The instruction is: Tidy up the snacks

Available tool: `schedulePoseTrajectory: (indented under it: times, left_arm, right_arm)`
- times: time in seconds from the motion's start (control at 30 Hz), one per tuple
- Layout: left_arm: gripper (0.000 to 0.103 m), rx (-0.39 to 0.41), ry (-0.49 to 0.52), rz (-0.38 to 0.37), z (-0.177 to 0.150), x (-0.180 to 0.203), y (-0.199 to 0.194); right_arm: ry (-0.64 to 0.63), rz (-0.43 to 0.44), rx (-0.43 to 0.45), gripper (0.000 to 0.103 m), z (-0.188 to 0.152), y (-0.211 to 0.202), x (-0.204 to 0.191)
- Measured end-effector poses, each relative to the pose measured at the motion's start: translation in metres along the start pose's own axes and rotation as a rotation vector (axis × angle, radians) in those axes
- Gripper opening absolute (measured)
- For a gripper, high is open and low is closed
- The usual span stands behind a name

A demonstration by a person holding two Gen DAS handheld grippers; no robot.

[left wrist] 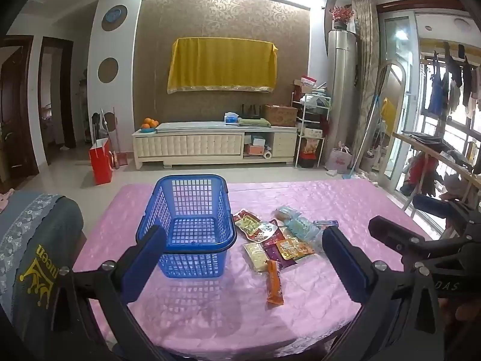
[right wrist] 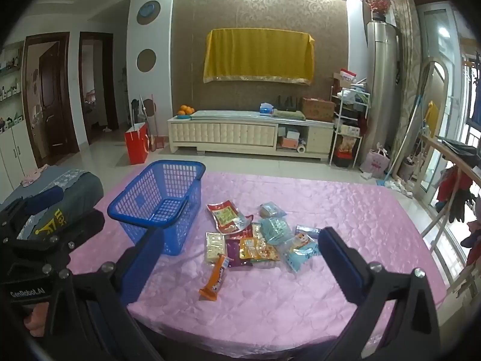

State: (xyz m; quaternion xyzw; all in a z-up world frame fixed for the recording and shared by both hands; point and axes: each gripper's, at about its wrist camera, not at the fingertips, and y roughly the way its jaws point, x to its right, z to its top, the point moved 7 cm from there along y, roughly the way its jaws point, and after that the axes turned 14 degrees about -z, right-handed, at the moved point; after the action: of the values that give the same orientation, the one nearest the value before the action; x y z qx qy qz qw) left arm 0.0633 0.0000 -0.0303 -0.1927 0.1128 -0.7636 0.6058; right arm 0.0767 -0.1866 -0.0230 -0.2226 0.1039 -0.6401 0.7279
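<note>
In the left wrist view, the left gripper (left wrist: 240,258) hangs with its jaws spread wide and empty over the pink tablecloth (left wrist: 345,198), the empty blue basket (left wrist: 186,210) straight ahead, likely set there to take the loose snack packets (left wrist: 279,237) lying just right of the basket; "DAS" shows on the other tool. In the right wrist view, the right gripper (right wrist: 240,258), also wide open and empty, faces those packets right of the basket; "GenRobot.AI" shows on the neighbouring tool, the packet print too small to read.
</note>
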Motion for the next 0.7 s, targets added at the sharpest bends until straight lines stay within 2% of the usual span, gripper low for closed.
schedulePoseTrajectory:
  times: [0.17,0.7]
  left_arm:
    - [0.103,0.004,-0.002,-0.003,0.0002,0.0001,-0.0001]
    - [0.103,-0.004,-0.006,-0.003,-0.0011,0.0008,-0.0035]
  right_arm:
    - [0.004,0.000,0.025,0.103,0.0013,-0.0042,0.0017]
    - [0.001,0.006,-0.006,0.103,-0.0023,-0.0013,0.0002]
